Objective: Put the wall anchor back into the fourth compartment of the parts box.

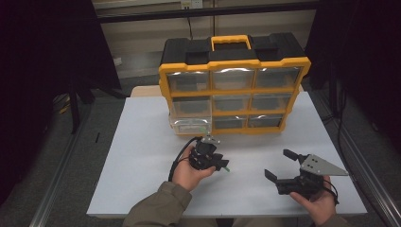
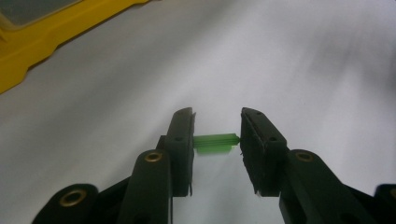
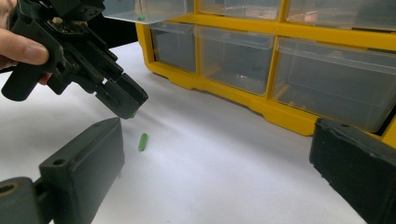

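Black jaws of the right gripper (image 1: 279,165) stand wide apart with nothing between them, nearest the person. Just beyond, the left gripper (image 2: 217,140) pinches a small green plastic peg (image 2: 212,143) by its two ends, low over the white table (image 1: 142,156) — a second peg (image 3: 143,141) seems to lie under it. Light, stiff and slick, the peg would likely twist out of an end grip; its long sides look safer. Farther off, the yellow drawer case (image 1: 235,64) has its lower-left drawer (image 1: 189,125) pulled out.
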A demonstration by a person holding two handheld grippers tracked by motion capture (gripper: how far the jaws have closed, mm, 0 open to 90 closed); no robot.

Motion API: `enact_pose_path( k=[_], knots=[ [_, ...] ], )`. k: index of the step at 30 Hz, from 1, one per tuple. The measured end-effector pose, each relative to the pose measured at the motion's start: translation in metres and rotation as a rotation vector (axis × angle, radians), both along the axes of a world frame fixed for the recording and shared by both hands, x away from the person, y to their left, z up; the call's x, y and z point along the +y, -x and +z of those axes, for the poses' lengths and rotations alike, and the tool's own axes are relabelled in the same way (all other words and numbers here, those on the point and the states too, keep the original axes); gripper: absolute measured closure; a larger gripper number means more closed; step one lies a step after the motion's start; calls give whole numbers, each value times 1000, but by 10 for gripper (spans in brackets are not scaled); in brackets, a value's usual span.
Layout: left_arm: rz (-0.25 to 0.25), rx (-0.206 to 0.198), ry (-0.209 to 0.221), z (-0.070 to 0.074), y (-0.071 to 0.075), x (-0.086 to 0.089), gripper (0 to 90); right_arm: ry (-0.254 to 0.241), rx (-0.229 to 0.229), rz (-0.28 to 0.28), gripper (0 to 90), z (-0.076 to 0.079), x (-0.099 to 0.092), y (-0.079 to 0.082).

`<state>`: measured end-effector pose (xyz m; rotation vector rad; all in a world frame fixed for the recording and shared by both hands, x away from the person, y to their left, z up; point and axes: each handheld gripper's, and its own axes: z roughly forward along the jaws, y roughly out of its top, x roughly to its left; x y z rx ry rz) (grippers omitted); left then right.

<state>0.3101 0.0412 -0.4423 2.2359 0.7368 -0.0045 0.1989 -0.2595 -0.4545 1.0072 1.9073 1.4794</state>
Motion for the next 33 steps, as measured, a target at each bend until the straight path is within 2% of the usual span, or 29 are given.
enact_pose_path(
  k=[12,13,22,33],
  knots=[
    [-5,5,9,11,-2,-4,656,-10,-5,-8,20,0,-1,0],
    [-7,7,23,12,-2,-5,656,-10,-4,-7,20,0,-1,0],
    [-17,18,15,20,-3,-9,656,-15,-2,-7,17,0,-1,0],
    [-39,9,13,35,-7,-14,656,-10,-1,-4,18,-1,-1,0]
  ],
)
